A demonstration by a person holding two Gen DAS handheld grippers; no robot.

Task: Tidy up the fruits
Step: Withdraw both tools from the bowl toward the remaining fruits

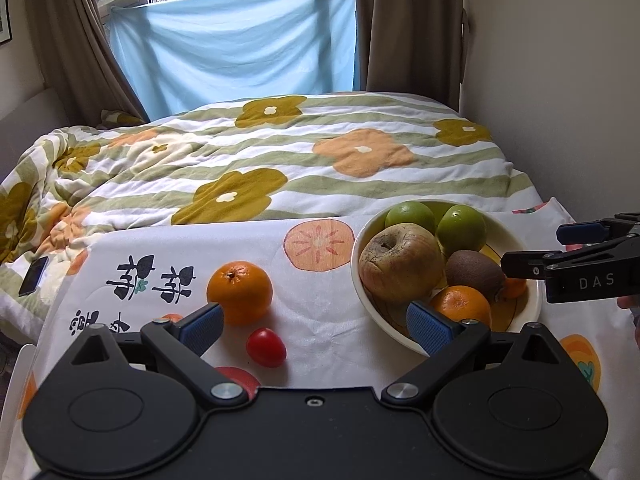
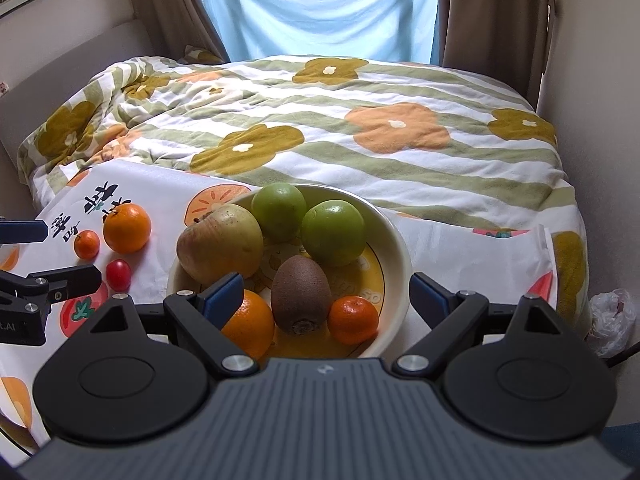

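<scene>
Right wrist view: both grippers (image 2: 324,292) (image 1: 316,322) spread empty, fuzzy oval kiwi (image 2: 301,294) in glossy round bowl (image 2: 400,256)

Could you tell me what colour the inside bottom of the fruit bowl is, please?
Yellow, with the bowl walls cream; the right wrist view shows it best.

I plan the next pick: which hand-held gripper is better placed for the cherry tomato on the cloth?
Left. The left hand-held gripper is open, with the cherry tomato just ahead between its fingers. The right hand-held gripper faces the bowl.
</scene>
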